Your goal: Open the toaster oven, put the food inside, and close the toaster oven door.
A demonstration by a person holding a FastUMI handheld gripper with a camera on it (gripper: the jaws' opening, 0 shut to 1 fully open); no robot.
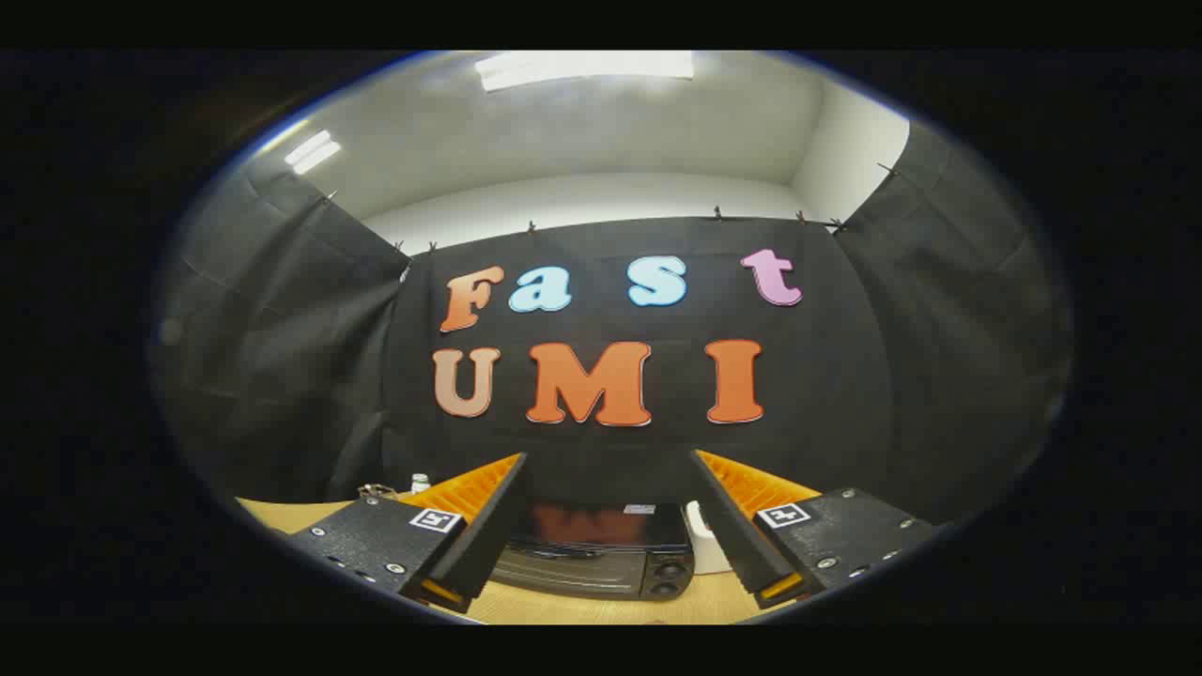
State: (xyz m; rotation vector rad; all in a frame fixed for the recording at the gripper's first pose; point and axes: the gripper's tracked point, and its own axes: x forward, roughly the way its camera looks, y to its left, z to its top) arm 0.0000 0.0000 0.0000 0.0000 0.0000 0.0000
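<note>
1. Your gripper (608, 526) hangs with its jaws spread wide and nothing held between them.
2. One toaster oven (593, 554) sits on the worktop (601, 608), beyond the jaws and framed in the gap between them, well apart from both. Its door looks shut.
3. Handling, as a judgement: the oven is a rigid metal box, heavy enough to stay put under a gentle pull. The glass door is stiff and hinged, likely smooth and slippery, so take hold of the handle bar along the door's upper edge, not the pane.
4. Two knobs (669, 578) show on the oven's right panel; leave them alone.
5. One pale cup-like object (704, 549) stands just right of the oven, partly hidden by the right jaw.
6. One small white bottle (420, 483) and something metallic, too small to tell, lie beyond the left jaw.
7. Food: I cannot pick it out.
</note>
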